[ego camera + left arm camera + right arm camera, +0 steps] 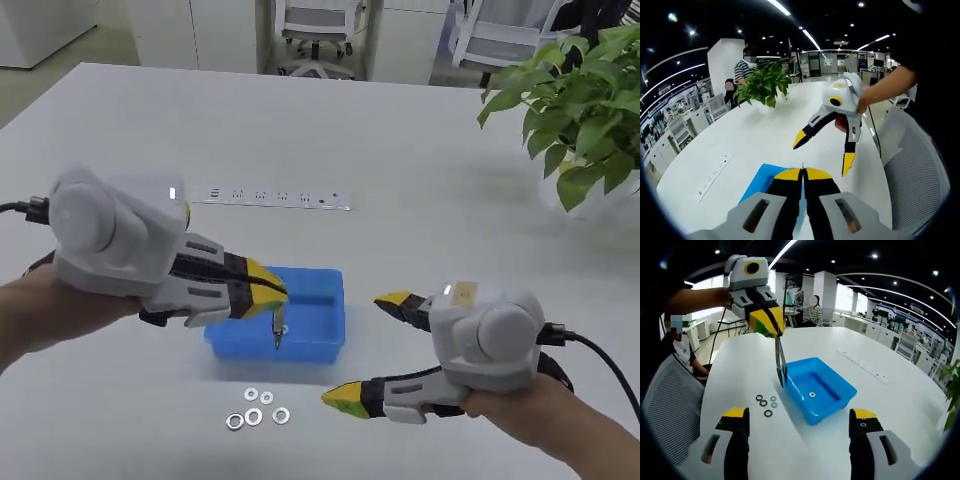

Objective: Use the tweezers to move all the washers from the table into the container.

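Left gripper (272,293), clenched on the tweezers (277,331), should descend squarely over 1 of 5 washers (256,408) beside the container (318,322); right gripper (358,348) gapes, empty.

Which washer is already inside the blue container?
The single washer lying on the floor of the blue container. The other washers lie grouped on the white table, outside the container.
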`<state>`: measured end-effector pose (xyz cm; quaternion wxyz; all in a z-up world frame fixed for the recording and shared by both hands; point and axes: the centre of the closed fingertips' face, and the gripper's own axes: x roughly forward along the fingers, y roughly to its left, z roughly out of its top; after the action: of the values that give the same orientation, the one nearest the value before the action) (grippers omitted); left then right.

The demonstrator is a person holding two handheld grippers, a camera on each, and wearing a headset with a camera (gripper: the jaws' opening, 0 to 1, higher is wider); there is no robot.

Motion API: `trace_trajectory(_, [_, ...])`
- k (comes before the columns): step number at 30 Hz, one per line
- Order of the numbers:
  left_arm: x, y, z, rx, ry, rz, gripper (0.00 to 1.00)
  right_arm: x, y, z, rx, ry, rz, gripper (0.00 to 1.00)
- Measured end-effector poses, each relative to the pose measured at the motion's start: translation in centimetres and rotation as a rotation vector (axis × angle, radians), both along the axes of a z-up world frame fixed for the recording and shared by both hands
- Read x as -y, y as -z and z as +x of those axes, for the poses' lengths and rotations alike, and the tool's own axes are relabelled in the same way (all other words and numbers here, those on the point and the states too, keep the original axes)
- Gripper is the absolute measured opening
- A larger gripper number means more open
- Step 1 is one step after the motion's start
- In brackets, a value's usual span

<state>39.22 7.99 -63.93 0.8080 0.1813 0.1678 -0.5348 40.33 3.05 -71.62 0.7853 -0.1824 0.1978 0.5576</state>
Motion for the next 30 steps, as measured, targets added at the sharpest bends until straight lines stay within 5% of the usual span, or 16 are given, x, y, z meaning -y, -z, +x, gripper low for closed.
trace_trajectory(10, [0.5, 1.2, -1.6, -0.018, 0.012, -0.009, 0.05, 0.3, 0.6, -1.5, -0.020, -0.013, 0.004, 0.91])
trace_trajectory(30, [1.2, 3.4, -3.0, -0.056, 0.020, -0.019, 0.05, 0.2, 1.5, -3.2, -0.033, -0.042, -0.006, 1.00])
